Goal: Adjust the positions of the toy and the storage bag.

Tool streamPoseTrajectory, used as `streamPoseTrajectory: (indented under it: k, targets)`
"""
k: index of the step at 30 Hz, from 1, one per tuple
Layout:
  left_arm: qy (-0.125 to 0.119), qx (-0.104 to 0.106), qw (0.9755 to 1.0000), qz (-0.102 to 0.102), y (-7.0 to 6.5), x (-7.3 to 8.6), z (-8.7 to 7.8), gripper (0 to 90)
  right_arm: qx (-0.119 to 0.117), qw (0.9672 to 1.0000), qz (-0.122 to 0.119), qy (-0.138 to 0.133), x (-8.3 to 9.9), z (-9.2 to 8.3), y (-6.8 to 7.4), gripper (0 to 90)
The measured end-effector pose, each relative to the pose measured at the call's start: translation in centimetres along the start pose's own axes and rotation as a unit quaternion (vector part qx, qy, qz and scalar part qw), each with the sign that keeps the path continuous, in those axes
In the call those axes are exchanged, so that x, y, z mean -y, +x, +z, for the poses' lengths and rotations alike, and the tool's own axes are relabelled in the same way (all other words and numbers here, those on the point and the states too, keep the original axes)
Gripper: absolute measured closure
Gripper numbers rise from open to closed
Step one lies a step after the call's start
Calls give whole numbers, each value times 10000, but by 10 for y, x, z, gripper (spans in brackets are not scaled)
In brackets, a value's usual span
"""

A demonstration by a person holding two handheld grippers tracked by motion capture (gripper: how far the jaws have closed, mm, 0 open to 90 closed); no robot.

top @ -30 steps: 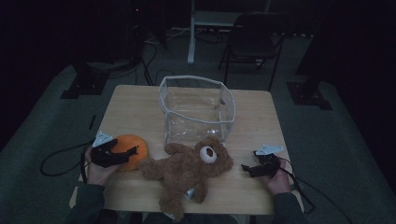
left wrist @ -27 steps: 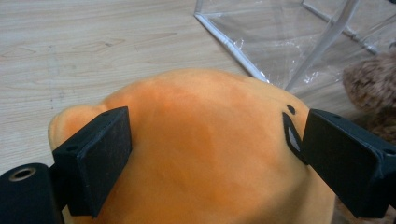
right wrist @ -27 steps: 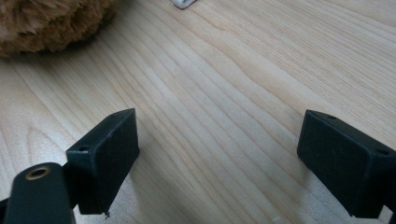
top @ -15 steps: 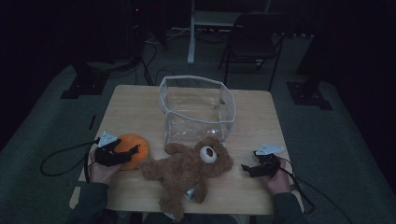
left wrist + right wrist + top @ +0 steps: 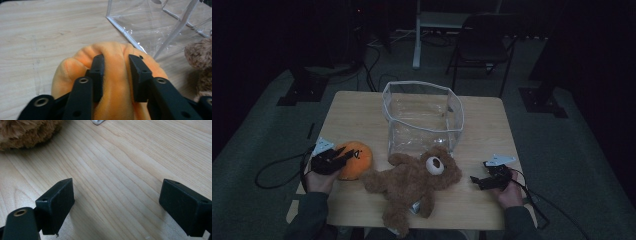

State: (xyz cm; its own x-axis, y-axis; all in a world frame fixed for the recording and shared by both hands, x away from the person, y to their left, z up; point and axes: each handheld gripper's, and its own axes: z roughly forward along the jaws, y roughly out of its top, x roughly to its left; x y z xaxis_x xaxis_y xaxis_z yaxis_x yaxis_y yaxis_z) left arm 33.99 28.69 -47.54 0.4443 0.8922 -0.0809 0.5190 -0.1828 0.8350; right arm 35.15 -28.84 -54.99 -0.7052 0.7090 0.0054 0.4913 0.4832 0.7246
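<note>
Left gripper view: left gripper (image 5: 116,72) has just squeezed the soft orange plush toy (image 5: 110,75); it can be lifted. Right gripper (image 5: 117,202) spread wide.

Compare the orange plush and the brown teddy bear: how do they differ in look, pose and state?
The orange plush is small and rounded; the brown teddy bear is larger, with limbs sprawled. The left claw pinches a fold of the orange plush; the teddy bear lies ungripped, the right claw open beside it. Both rest on the table.
</note>
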Motion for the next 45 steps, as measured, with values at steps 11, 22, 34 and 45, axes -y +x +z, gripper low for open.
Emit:
streamPoseTrajectory:
  k: [11, 22, 34, 45]
  targets:
    - [-145, -191, 9997, 54, 8, -25, 16, 721, 0, 10000, 1, 0, 0, 0, 0, 121]
    - [-343, -215, 9990, 198, 20, -68, 42, 721, -2, 10000, 3, -3, 0, 0, 0, 121]
    - [3, -159, 9993, 337, 20, -78, 90, 696, -2, 10000, 2, -4, 0, 0, 0, 121]
    - [-191, -156, 9997, 49, 25, -67, 85, 413, -2, 10000, 5, -2, 0, 0, 0, 121]
